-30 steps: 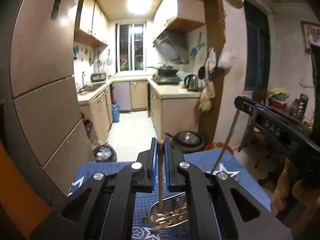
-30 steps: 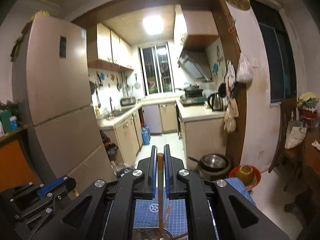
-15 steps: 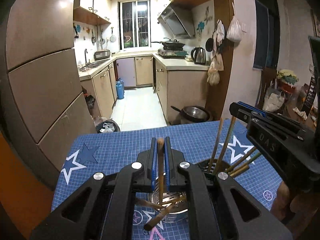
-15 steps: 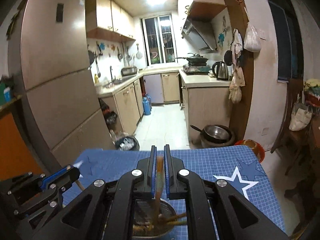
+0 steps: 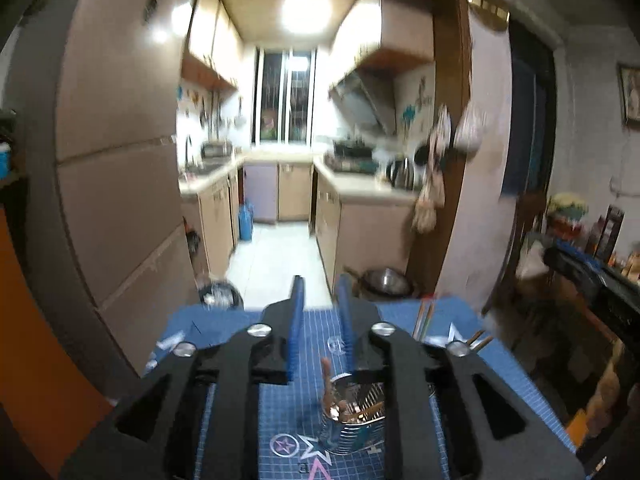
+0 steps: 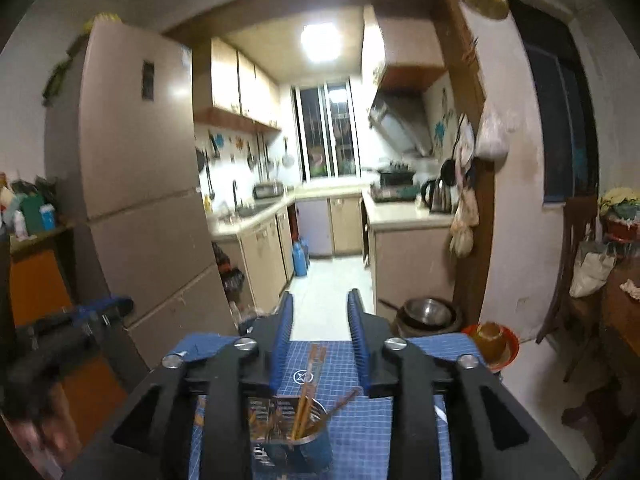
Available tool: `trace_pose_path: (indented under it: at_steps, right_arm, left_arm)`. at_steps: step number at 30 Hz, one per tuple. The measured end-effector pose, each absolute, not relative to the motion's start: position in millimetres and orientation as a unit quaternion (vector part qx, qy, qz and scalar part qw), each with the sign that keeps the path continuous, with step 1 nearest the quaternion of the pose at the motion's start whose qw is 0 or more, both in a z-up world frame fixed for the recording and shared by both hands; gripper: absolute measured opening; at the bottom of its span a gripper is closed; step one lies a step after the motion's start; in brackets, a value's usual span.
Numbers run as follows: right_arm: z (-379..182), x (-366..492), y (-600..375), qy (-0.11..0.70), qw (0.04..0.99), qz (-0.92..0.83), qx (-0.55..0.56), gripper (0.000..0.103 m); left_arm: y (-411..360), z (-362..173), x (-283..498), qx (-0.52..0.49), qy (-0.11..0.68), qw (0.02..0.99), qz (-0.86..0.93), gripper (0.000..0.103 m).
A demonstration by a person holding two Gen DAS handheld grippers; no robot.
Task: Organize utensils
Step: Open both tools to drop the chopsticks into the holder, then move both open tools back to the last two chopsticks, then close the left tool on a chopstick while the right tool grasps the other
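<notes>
In the left wrist view my left gripper (image 5: pixel 320 292) is open and empty above a shiny metal utensil holder (image 5: pixel 352 420) that stands on the blue grid mat (image 5: pixel 304 332). A brown chopstick (image 5: pixel 326 380) stands in that holder with other sticks. In the right wrist view my right gripper (image 6: pixel 320 308) is open and empty above a second metal holder (image 6: pixel 288 436) that has several wooden chopsticks (image 6: pixel 310 384) standing in it. Those chopsticks also show at the right in the left wrist view (image 5: pixel 424 316). The right gripper's body shows at the far right there (image 5: pixel 592 280).
The mat covers a table that faces a kitchen doorway. A tall fridge (image 6: pixel 136 208) stands to the left. A metal pot (image 6: pixel 428 312) and a red bowl (image 6: pixel 492 344) sit on the floor beyond the table's far edge. A wooden chair (image 6: pixel 572 272) stands to the right.
Both grippers have opened and let go of their chopsticks, which now stand in the holders. Both views have tilted back up and the grippers have risen.
</notes>
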State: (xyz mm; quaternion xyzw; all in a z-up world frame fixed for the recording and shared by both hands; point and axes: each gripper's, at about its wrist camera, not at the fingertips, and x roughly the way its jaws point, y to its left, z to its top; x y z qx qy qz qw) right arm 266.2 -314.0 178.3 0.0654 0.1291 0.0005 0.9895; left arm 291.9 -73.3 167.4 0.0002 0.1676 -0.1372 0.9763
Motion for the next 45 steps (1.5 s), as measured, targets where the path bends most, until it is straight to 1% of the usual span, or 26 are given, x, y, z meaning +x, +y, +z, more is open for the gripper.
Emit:
trace_pose_path:
  at_steps: [2,4,5,6,8,9,11,14,16,19,24,26,28,30,31,32,33,34,36,42,45]
  right_arm:
    - [181.2,219.4,-322.1,0.122,0.991,0.002,0.053,0.031]
    - [173.0,169.8,-325.7,0.122,0.992,-0.004,0.031,0.031]
    - [165.3,147.5,-325.6,0.124,0.992,-0.007,0.019,0.032]
    - [156.9,128.9,-324.6,0.126,0.992,-0.015,0.005,0.033]
    - [122.7,76.9,-318.1,0.139,0.989,-0.037,-0.031,0.037]
    - [101.9,54.5,-314.9,0.151,0.987,-0.045,-0.037,0.039]
    - [66.2,25.2,-310.6,0.182,0.981,-0.057,-0.042,0.039]
    - [-2.2,-15.7,-304.6,0.244,0.966,-0.081,-0.025,0.039]
    - [-35.7,-30.5,-307.2,0.276,0.957,-0.086,0.011,0.039]
    - [-72.4,-52.7,-306.6,0.299,0.947,-0.097,0.061,0.039]
    - [-88.7,-75.7,-293.8,0.278,0.951,-0.098,0.095,0.039]
    - [-90.2,-78.4,-290.5,0.268,0.954,-0.094,0.098,0.039]
    - [-91.4,-79.1,-283.3,0.264,0.956,-0.094,0.089,0.039]
    - [-92.1,-80.0,-279.6,0.262,0.957,-0.089,0.088,0.039]
    - [-92.7,-78.4,-277.4,0.262,0.957,-0.087,0.086,0.039]
    - [-91.4,-78.3,-276.1,0.263,0.957,-0.086,0.084,0.039]
    - [-92.3,-77.7,-273.6,0.264,0.957,-0.086,0.08,0.039]
    - [-94.0,-77.1,-271.4,0.265,0.957,-0.084,0.078,0.039]
    - [-96.3,-72.8,-267.8,0.273,0.955,-0.077,0.082,0.039]
    - [-106.6,-68.3,-258.9,0.279,0.954,-0.077,0.082,0.039]
    - [-117.9,-66.2,-252.6,0.282,0.953,-0.089,0.065,0.039]
  left_arm:
    - [-59.3,178.5,254.7,0.01,0.137,0.98,-0.141,0.028]
    - [-54.5,174.4,213.9,0.044,0.131,0.978,-0.154,0.032]
    - [-54.2,167.0,196.0,0.058,0.134,0.976,-0.16,0.036]
    - [-54.7,153.9,173.0,0.079,0.144,0.972,-0.169,0.043]
    - [-60.7,121.6,136.5,0.109,0.175,0.961,-0.187,0.05]
    - [-65.0,100.7,119.6,0.119,0.197,0.954,-0.194,0.05]
    - [-77.5,46.9,85.6,0.13,0.26,0.931,-0.219,0.05]
    - [-93.0,-15.6,51.7,0.138,0.323,0.907,-0.235,0.049]
    - [-104.3,-50.2,29.5,0.128,0.36,0.89,-0.249,0.046]
    - [-111.9,-74.1,8.5,0.115,0.376,0.883,-0.257,0.046]
    - [-130.0,-98.8,3.2,0.109,0.391,0.879,-0.252,0.046]
    - [-132.6,-108.9,4.5,0.106,0.391,0.882,-0.241,0.046]
    - [-137.8,-122.3,11.0,0.107,0.412,0.872,-0.241,0.046]
    - [-138.1,-124.5,8.2,0.114,0.388,0.885,-0.231,0.046]
    - [-137.0,-125.9,7.4,0.113,0.383,0.887,-0.231,0.045]
    - [-134.9,-125.9,8.2,0.111,0.381,0.889,-0.228,0.031]
    - [-133.8,-126.2,8.6,0.116,0.378,0.891,-0.225,0.013]
    - [-131.4,-126.6,11.1,0.124,0.376,0.892,-0.22,0.008]
    - [-124.9,-126.3,15.6,0.126,0.378,0.891,-0.22,0.006]
    - [-93.8,-121.7,35.5,0.123,0.382,0.897,-0.186,0.006]
    - [-93.1,-122.5,33.3,0.14,0.371,0.901,-0.178,0.006]
